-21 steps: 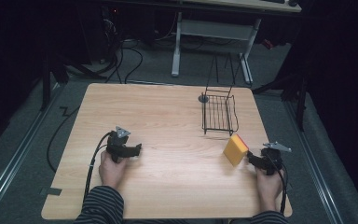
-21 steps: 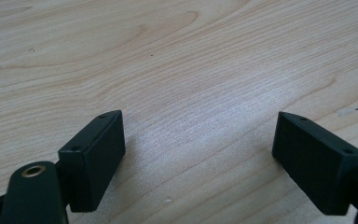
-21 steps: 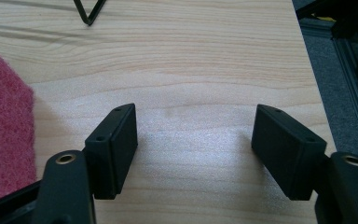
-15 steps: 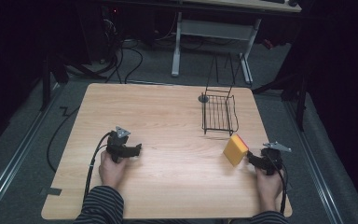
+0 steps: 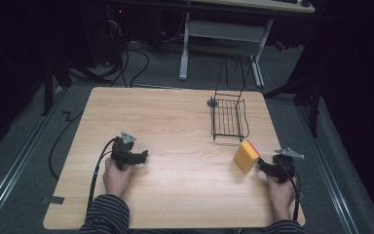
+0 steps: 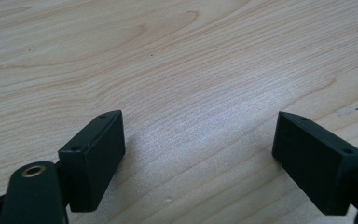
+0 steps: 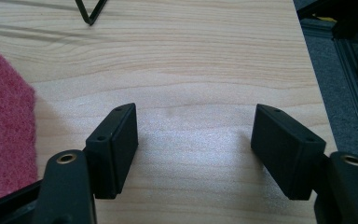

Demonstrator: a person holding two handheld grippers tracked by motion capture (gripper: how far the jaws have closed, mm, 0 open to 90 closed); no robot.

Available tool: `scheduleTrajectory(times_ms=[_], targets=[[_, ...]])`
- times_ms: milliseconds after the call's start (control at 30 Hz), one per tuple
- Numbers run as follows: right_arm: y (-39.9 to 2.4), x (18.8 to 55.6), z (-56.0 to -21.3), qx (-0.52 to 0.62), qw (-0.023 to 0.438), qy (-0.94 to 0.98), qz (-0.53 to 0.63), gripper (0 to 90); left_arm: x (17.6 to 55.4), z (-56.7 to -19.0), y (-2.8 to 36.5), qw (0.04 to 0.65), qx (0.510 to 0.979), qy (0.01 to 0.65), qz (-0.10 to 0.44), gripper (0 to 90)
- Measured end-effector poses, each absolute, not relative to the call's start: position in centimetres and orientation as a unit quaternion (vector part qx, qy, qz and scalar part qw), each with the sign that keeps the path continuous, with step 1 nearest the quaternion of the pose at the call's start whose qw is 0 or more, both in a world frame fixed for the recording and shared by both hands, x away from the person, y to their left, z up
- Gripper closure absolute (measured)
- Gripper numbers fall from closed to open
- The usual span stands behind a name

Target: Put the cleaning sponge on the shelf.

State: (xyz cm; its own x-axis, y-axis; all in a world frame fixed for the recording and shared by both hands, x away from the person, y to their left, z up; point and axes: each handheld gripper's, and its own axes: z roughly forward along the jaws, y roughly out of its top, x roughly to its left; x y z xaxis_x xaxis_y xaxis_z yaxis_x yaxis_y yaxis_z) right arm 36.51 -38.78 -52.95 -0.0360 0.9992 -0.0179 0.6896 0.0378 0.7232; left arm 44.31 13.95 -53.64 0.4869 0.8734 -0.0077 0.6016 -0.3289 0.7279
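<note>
- Count: 1 sponge (image 5: 246, 156), yellow w/ a red scrub face; 1 black wire basket (image 5: 229, 118); 1 small dark round piece (image 5: 212, 103) at the basket's far-left corner; 2 grippers, 1 per hand.
- Right gripper (image 5: 263, 167) sits near the table's (image 5: 175, 122) right edge, low on the person's side. Sponge is just off its left jaw, tilted up on an edge; can't tell if it touches the jaw.
- In the right gripper view the sponge's red face (image 7: 4, 121) fills the space left of the left jaw, outside the gap, not between the jaws.
- Right gripper (image 7: 194, 135): jaws stand wide apart, nothing but bare wood between them; holds nothing.
- Basket is ahead of the right gripper and a bit left, apart from the sponge; one bent wire foot (image 7: 89, 11) shows at the top of the right gripper view.
- Table edge is close on the right gripper's right side, w/ grey floor (image 7: 349, 60) beyond it; little room that way.
- Left gripper (image 5: 135, 157) is well apart from the right one, over the table's left half, w/ lots of bare wood around it and between the 2 grippers.
- Left gripper (image 6: 198, 149): jaws wide, only tabletop between them, grips nothing.
- Big open stretch of table mid & far-left; cable (image 5: 97, 165) trails back from the left gripper toward the near edge.
</note>
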Motion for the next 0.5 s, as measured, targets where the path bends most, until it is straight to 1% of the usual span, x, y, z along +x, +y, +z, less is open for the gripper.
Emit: scheduleTrajectory(times_ms=[100,200,333,400,500], targets=[[-38.82,36.55,-52.97,0.633,0.280,0.666,0.279,31.4,44.32,-53.64,13.95,0.344,0.791,0.466,0.198,17.6],[-38.78,36.58,-52.96,0.631,0.275,0.669,0.280,28.6,44.31,-53.64,13.96,0.344,0.791,0.466,0.198,17.6],[-38.76,36.59,-52.94,0.632,0.273,0.670,0.278,28.3,44.31,-53.65,13.95,0.344,0.791,0.467,0.197,17.6],[-38.76,36.58,-52.95,0.632,0.274,0.669,0.280,29.0,44.31,-53.64,13.95,0.344,0.791,0.467,0.197,17.6],[-38.92,36.48,-52.77,0.638,0.272,0.666,0.274,32.6,44.31,-53.65,13.95,0.344,0.791,0.467,0.197,17.6]])
